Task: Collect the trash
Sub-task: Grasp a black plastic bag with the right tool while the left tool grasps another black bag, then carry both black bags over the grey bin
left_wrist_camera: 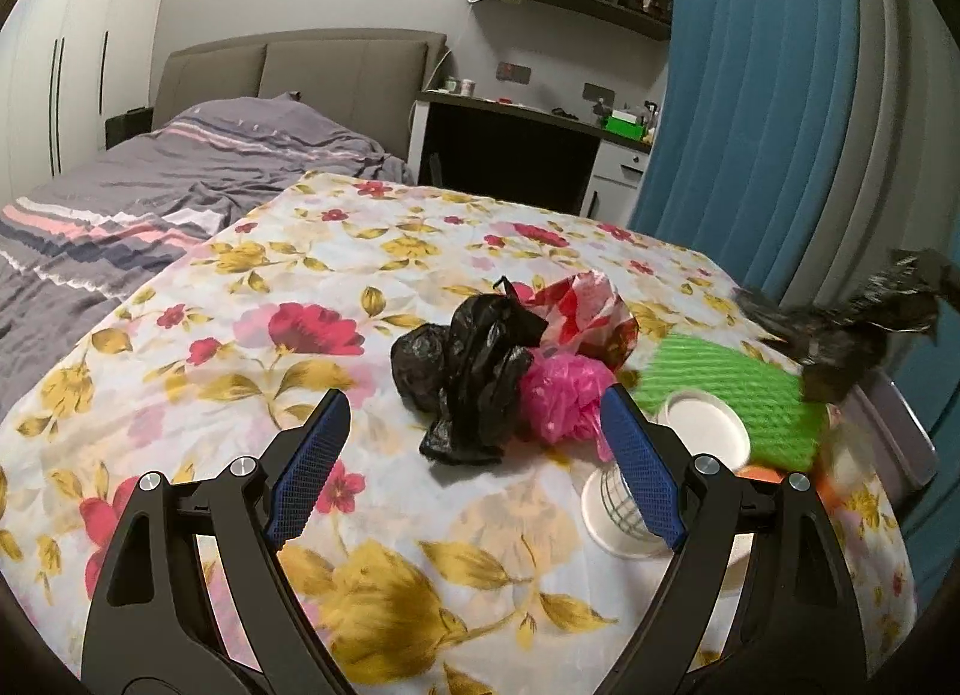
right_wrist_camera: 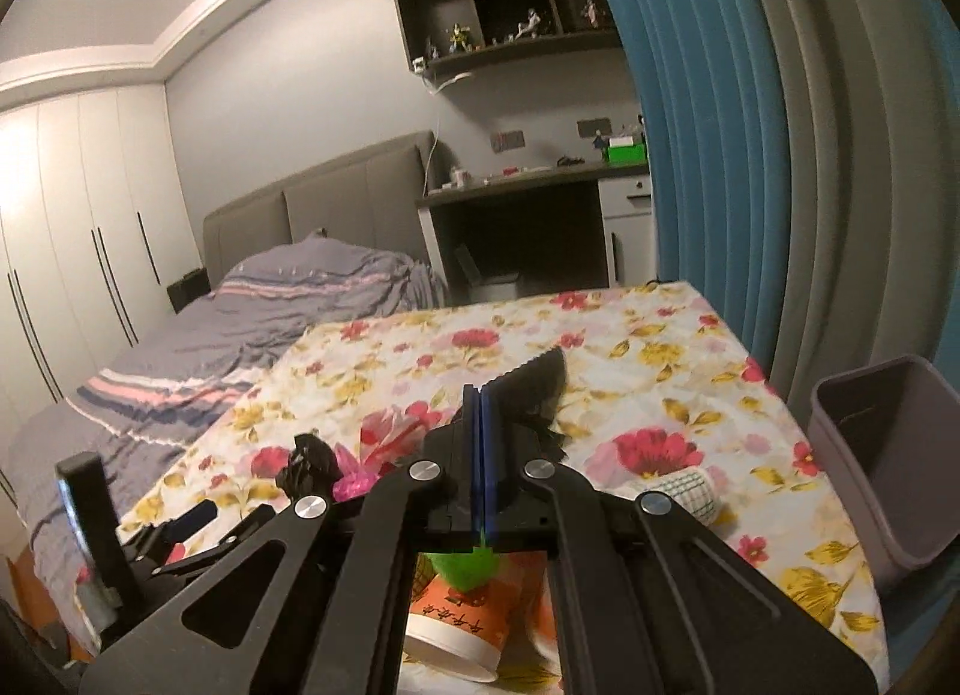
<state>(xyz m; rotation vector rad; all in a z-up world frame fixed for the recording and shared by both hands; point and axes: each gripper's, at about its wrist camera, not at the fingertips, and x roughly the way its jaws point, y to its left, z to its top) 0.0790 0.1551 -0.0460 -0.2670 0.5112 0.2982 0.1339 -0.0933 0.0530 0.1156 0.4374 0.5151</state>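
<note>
Right wrist: right gripper (right_wrist_camera: 480,413) clamps black plastic scrap (right_wrist_camera: 540,389), pointing up-right.

A crumpled black plastic bag (left_wrist_camera: 474,377) lies at the table's centre, a smaller black wad (left_wrist_camera: 419,365) touching it at nine o'clock. At its three o'clock sits a pink bag (left_wrist_camera: 564,401), with a red-and-white bag (left_wrist_camera: 585,311) at one o'clock. Another black scrap (right_wrist_camera: 537,389) is pinched aloft, blurred.

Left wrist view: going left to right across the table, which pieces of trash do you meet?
Black bag → pink bag → white lid → green mesh sheet → black scrap, lifted off the table at the far right.
</note>
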